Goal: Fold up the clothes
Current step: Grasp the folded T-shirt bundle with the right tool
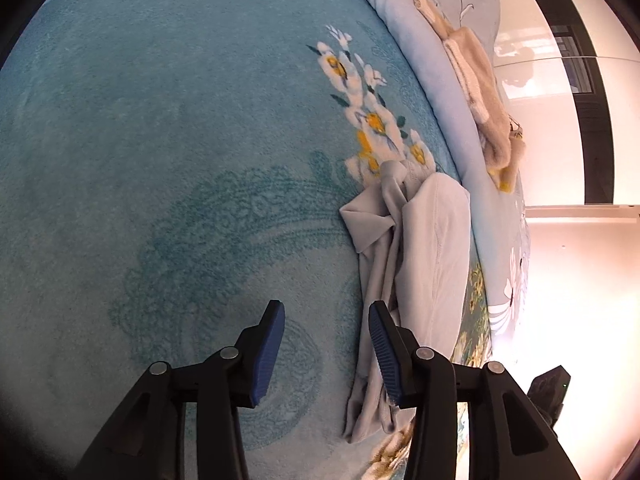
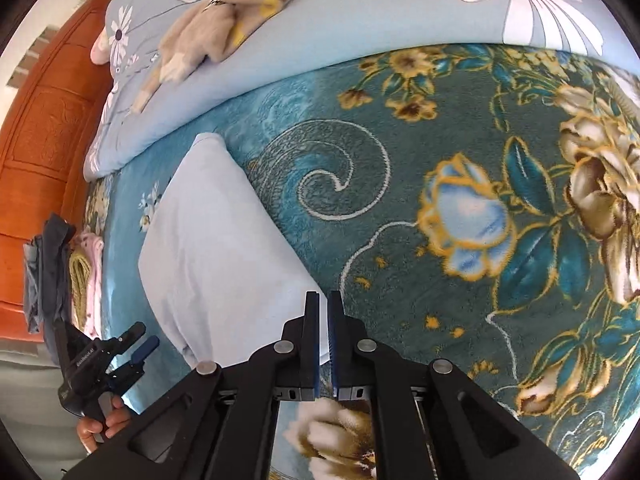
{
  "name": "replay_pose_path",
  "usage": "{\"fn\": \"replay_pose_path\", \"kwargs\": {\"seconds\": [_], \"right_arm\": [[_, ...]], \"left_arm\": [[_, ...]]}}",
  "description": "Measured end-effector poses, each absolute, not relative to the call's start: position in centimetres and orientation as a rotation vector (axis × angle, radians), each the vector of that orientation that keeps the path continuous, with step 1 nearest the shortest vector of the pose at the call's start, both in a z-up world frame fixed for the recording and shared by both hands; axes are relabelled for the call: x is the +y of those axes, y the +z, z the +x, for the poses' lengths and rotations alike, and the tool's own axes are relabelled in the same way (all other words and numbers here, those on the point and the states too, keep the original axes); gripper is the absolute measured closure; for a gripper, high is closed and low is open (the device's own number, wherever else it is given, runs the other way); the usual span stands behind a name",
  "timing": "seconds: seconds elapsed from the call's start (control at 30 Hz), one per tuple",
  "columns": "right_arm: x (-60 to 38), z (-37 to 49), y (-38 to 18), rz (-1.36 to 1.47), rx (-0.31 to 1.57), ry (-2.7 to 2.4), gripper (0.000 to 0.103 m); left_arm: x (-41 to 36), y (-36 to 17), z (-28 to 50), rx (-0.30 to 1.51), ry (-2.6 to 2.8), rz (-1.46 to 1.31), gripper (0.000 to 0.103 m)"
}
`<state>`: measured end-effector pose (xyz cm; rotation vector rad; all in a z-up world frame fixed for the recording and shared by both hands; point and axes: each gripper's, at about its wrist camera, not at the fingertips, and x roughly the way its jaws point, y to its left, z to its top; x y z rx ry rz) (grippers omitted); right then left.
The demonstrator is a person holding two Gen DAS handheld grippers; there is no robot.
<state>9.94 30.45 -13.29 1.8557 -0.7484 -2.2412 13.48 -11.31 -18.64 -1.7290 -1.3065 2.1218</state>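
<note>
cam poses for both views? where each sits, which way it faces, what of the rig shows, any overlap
Left wrist: on the left gripper, angled down at the teal blanket; jaws apart, pale garment beside its right finger.
Right wrist: on the right gripper, angled down at the blanket; jaws shut at the garment's edge; the left gripper and hand show.
Shared: garment, blanket, light blue quilt.

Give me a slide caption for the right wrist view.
Right tongs shut on pale blue garment over floral blanket.
</note>
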Motion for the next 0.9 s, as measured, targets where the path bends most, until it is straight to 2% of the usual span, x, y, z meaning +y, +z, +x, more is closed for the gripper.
{"fn": "replay_pose_path", "kwargs": {"seconds": [0.13,0.2,0.23,0.27,0.4,0.47,0.57,0.83,0.9], "right_arm": [[31.9,10.9,-14.4,1.837,-0.928,-2.210,0.097],[31.7,11.5,-15.0,1.820,-1.018,-2.163,0.081],[31.5,11.9,-15.2,1.809,-1.053,-2.137,0.066],[31.2,12.4,-15.5,1.798,-1.080,-2.108,0.060],[29.5,14.4,-17.2,1.838,-1.150,-1.984,0.059],[28.7,15.3,-18.4,1.861,-1.208,-1.921,0.059],[27.9,16.2,-19.9,1.865,-1.365,-1.845,0.059],[26.5,16.1,-20.0,1.830,-1.464,-1.865,0.059],[26.3,16.3,-20.2,1.815,-1.504,-1.846,0.059]], "left_arm": [[-11.3,-19.2,12.8,-1.399,2.077,-1.674,0.043],[-11.5,-19.8,12.5,-1.478,2.041,-1.644,0.041],[-11.7,-20.1,12.3,-1.517,2.022,-1.630,0.038],[-11.7,-20.3,12.0,-1.537,2.016,-1.630,0.036],[-11.4,-20.9,10.1,-1.510,2.029,-1.688,0.035],[-10.7,-20.6,9.2,-1.445,2.036,-1.717,0.024],[-9.7,-20.2,8.0,-1.377,2.040,-1.733,0.017],[-7.5,-20.1,6.0,-1.339,2.008,-1.739,0.017],[-7.6,-20.4,5.8,-1.384,2.006,-1.722,0.017]]}}
